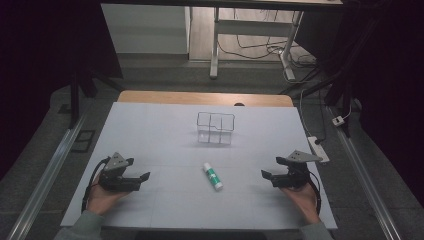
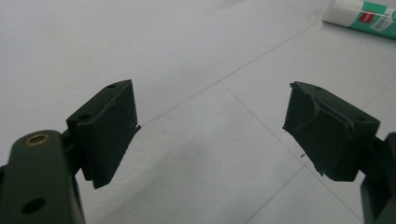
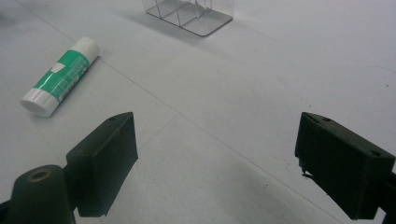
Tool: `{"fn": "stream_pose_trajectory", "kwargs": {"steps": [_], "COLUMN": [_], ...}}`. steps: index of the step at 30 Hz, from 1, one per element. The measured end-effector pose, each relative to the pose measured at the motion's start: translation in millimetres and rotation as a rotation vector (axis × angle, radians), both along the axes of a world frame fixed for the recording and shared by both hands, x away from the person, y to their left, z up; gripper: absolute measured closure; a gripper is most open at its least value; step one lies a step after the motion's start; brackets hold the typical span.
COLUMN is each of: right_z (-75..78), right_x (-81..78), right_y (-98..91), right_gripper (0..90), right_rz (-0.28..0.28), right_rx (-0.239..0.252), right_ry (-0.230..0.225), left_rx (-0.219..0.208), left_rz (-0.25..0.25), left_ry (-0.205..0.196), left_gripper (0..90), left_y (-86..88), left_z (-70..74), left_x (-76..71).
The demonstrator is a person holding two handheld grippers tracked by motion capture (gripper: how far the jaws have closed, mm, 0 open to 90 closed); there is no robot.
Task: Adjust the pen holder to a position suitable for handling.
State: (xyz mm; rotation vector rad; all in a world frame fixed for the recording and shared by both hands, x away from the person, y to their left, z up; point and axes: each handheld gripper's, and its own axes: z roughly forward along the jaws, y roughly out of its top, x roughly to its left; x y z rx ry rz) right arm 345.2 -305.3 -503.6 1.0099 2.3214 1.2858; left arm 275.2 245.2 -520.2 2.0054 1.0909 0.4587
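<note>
— What's closest to you?

— Your own hands, at the bottom of the high view. Your left gripper [image 1: 134,179] sits lower left on the white table cover [image 1: 160,135], jaws spread wide and holding nothing. Your right gripper [image 1: 274,176] mirrors it lower right, also wide and bare.

— And between them?

— A glue stick [image 1: 212,176], white with a green label, lying flat just below the frame's centre, well apart from both grippers. Above it, near the middle, stands a clear divided organizer [image 1: 215,128] with several compartments.

— What do your gripper views add?

— The right gripper view shows the glue stick [image 3: 60,76] at upper left, cap and base both white, and the organizer's [image 3: 189,15] base at the top edge. The left gripper view catches one end of the stick [image 2: 362,17] in the upper right corner, with a red patch on the label.

— Readable text?

— Too blurred to read in any view.
</note>
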Motion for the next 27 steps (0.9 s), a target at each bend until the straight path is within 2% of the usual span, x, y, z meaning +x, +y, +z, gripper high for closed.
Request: {"fn": "stream_pose_trajectory", "kwargs": {"steps": [6,10,14,20,24,27], "right_z": [2.7,3.9,4.4,4.1,4.6,10.0], "right_x": [-1.6,-1.6,-2.3,-1.5,-0.5,-0.4], "right_y": [0.2,-0.6,1.8,3.9,3.2,3.6], "right_gripper": [12.8,13.1,13.3,14.1,14.4,14.4], "right_rz": [0.003,-0.007,-0.009,-0.013,-0.026,-0.034], "right_rx": [0.014,0.022,-0.003,-0.014,0.01,0.047], "right_ry": [-0.019,-0.009,-0.016,-0.022,-0.013,-0.006], "left_rx": [-0.003,0.001,-0.004,0.015,0.014,0.016], "left_rz": [-0.006,-0.016,-0.033,-0.042,-0.048,-0.053], "left_ry": [-0.009,-0.007,-0.004,-0.01,-0.006,0.0], "left_gripper": [18.4,18.6,18.7,18.8,18.9,18.9], "left_y": [-1.3,-1.4,-3.5,-8.1,-9.9,-11.7], "left_z": [0.7,-0.6,-1.0,-0.8,-1.9,-2.8], "left_x": [1.0,2.7,3.3,5.1,8.1,10.6]}}
